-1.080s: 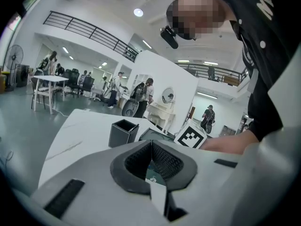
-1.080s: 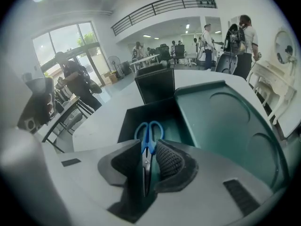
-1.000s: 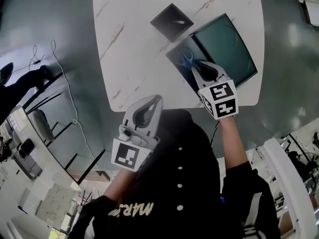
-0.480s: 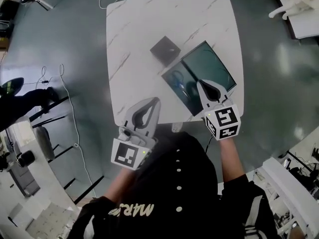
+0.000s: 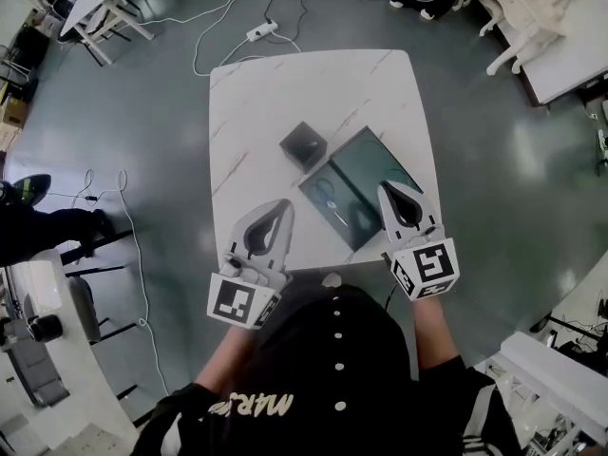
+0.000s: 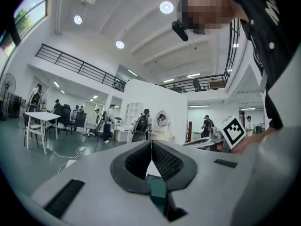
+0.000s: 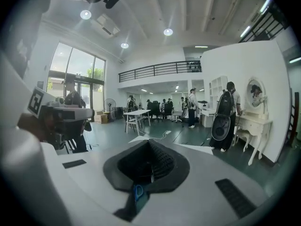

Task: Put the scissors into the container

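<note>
Closest to the camera was the person's black top (image 5: 332, 388) with its little white buttons. The person held one gripper in each hand, both high above the counter (image 5: 275, 93).

The left gripper (image 5: 284, 204) was closed tight. Its two dark pads met in one thin line, and nothing was between them. The right gripper (image 5: 384, 186) was closed tight too, and it held nothing. Each gripper had a cube with black and white squares on its back end, the left cube (image 5: 240, 302) and the right cube (image 5: 427, 269).

Far below was the white counter with thin brown streaks. On the side near the person lay the dark green container (image 5: 380, 164), open and flat. The scissors (image 5: 328, 191) lay inside it, in its left part. They were not touching either gripper. Just beside the container, a bit farther away, sat a small black box (image 5: 304, 145).

Around the counter was a shiny grey-green floor (image 5: 142, 112). A white cable (image 5: 256, 34) curled on the floor past the far edge of the counter. White furniture (image 5: 560, 36) stood in the far right corner.

The gripper views showed a big bright room with round ceiling lights (image 6: 165, 7), an upstairs railing (image 7: 160, 69), and people (image 7: 192, 107) standing far off.
</note>
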